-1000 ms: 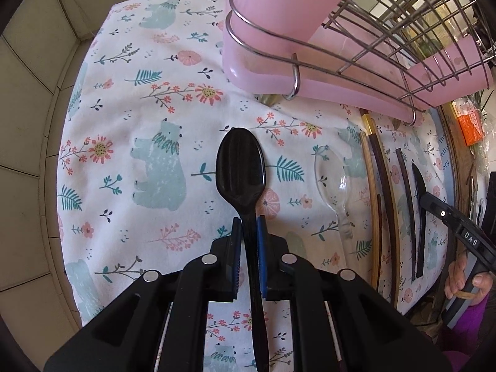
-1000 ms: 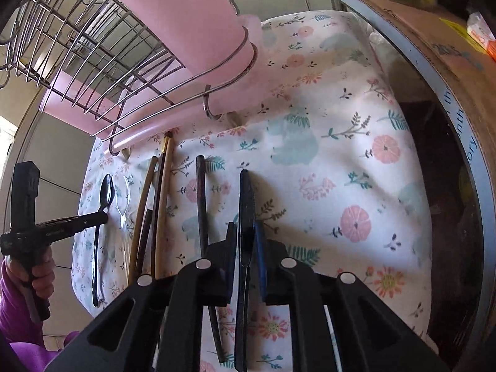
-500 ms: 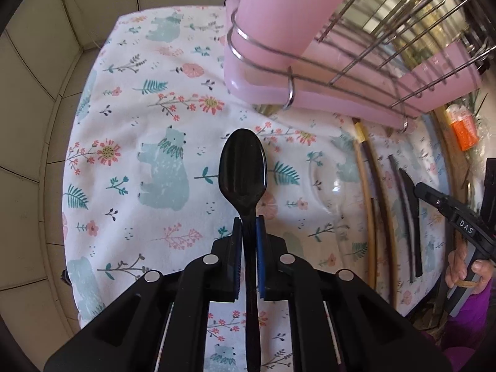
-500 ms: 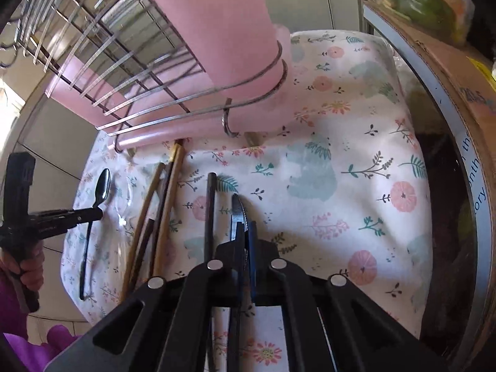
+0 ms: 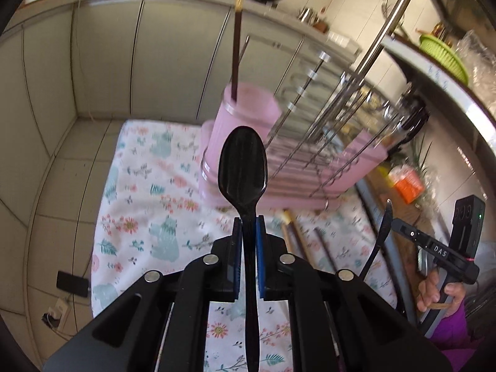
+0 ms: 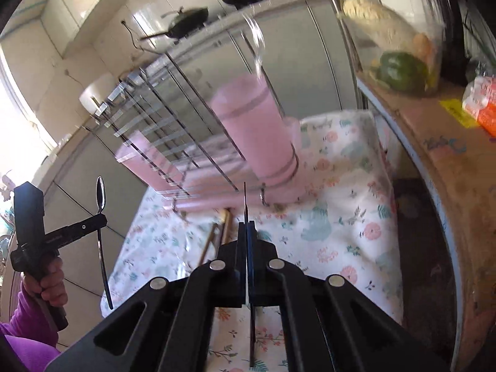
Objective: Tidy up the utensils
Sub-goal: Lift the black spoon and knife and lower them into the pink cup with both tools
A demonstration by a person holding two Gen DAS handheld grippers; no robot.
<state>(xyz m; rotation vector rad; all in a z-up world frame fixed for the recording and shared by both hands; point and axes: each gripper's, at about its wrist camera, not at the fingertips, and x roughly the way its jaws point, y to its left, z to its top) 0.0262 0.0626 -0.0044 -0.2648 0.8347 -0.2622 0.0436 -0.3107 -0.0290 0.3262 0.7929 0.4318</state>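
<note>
My left gripper (image 5: 248, 226) is shut on a black plastic spoon (image 5: 242, 164), bowl up, held in the air in front of the pink utensil cup (image 5: 248, 114) of the dish rack. A dark chopstick (image 5: 236, 40) stands in that cup. My right gripper (image 6: 247, 228) is shut on a thin black knife (image 6: 245, 198), seen edge-on, lifted above the cloth and pointing at the pink cup (image 6: 257, 127). The left gripper with its spoon (image 6: 99, 193) shows at the left of the right wrist view. Several chopsticks (image 5: 297, 235) lie on the floral cloth.
A wire dish rack (image 5: 334, 130) on a pink tray (image 5: 356, 170) stands on the floral cloth (image 5: 142, 204). A shelf with an orange packet (image 5: 406, 183) lies to the right. A phone (image 5: 72, 282) lies on the tiled floor at left.
Both grippers have lifted off the cloth and tilted up, carrying the spoon and the knife. The views now face the pink cup and rack instead of looking down.
</note>
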